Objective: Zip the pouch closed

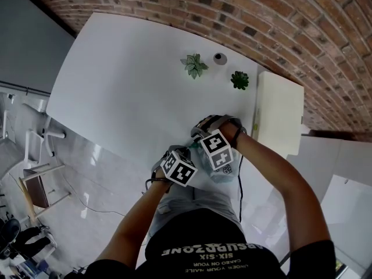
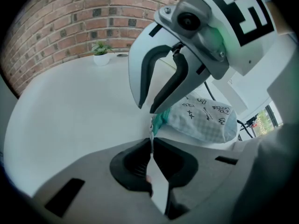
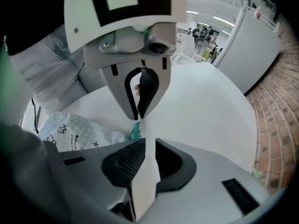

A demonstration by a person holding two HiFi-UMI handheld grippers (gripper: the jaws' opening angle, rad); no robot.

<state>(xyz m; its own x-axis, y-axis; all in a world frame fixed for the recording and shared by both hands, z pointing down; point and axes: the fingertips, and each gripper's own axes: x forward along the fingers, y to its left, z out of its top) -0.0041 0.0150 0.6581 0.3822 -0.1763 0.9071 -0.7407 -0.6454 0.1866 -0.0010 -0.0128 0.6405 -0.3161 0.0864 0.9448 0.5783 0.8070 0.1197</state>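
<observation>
Anchors the pouch (image 2: 205, 120) at the near edge of the bench (image 1: 145, 80) by pinching its teal end in the almost-shut left tongs (image 2: 152, 146), holds the right tongs (image 3: 149, 143) narrowly parted and empty just beside that end, presumably to take the zip pull, and shows the pinch only in the left gripper view, not overhead.

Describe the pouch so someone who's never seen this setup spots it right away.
Start at the big white table against the brick wall. At its near edge, opposite the two small green plants, lies the pouch: soft pale checked fabric with little black doodles and a teal end, the only cloth thing there.
</observation>
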